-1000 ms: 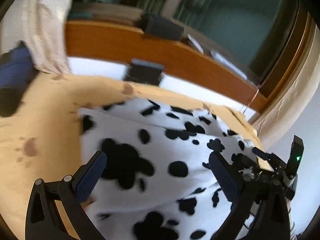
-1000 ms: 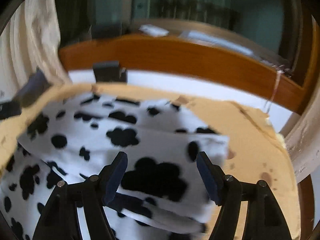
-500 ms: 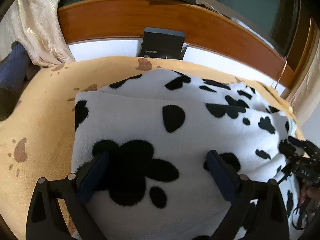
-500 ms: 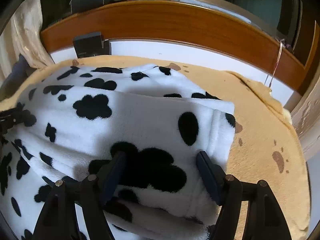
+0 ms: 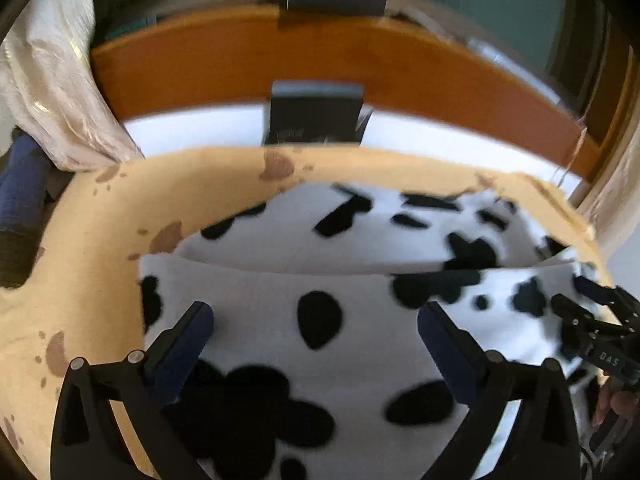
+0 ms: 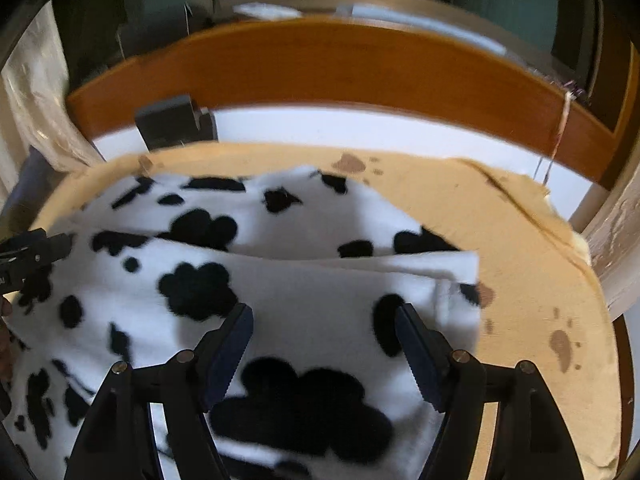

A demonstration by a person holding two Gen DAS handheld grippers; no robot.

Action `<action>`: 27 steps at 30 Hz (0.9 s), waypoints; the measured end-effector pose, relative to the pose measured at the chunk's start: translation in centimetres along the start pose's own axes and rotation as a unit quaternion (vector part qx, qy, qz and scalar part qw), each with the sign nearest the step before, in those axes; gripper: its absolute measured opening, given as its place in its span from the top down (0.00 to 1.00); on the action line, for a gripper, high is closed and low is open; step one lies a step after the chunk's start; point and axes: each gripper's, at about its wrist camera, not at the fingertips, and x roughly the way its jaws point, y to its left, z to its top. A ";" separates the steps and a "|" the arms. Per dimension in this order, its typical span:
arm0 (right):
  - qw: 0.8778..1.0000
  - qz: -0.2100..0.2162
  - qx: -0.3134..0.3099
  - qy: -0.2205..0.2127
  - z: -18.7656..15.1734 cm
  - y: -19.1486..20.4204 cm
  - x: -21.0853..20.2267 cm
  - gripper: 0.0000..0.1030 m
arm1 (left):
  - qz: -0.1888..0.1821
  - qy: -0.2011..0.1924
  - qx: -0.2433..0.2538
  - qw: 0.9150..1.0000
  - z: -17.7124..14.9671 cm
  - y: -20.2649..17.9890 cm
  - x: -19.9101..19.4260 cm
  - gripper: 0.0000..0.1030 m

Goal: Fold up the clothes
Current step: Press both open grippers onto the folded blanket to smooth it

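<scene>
While the fluffy white fleece garment with black cow spots (image 5: pixel 320 320) already lies doubled on the tan paw-print blanket (image 5: pixel 92 248), further folds seemingly remain; left gripper (image 5: pixel 316 328) and right gripper (image 6: pixel 324 332), toward three o'clock, gape empty.

Black-framed left hand-held gripper (image 5: pixel 314 322) and right hand-held gripper (image 6: pixel 324 322), navy ribbed pads (image 6: pixel 230 354), silver pivot screws (image 6: pixel 461 356)
</scene>
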 end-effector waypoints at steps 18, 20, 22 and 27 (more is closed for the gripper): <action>1.000 -0.019 -0.015 -0.010 -1.2 0.7 1.6 0.17 | -0.002 0.008 0.041 0.999 -1.6 0.1 1.1 0.01; 1.000 -0.020 -0.015 -0.010 -1.2 0.7 1.7 0.16 | -0.017 0.012 0.039 0.999 -2.0 0.2 -0.5 0.00; 1.000 -0.016 -0.012 -0.010 -1.2 0.6 1.6 0.16 | -0.038 0.011 0.034 0.999 -2.6 0.3 -2.5 0.00; 1.000 -0.006 -0.011 -0.009 -1.0 0.6 1.6 0.12 | -0.054 0.024 0.058 0.997 -5.6 0.2 -6.0 0.00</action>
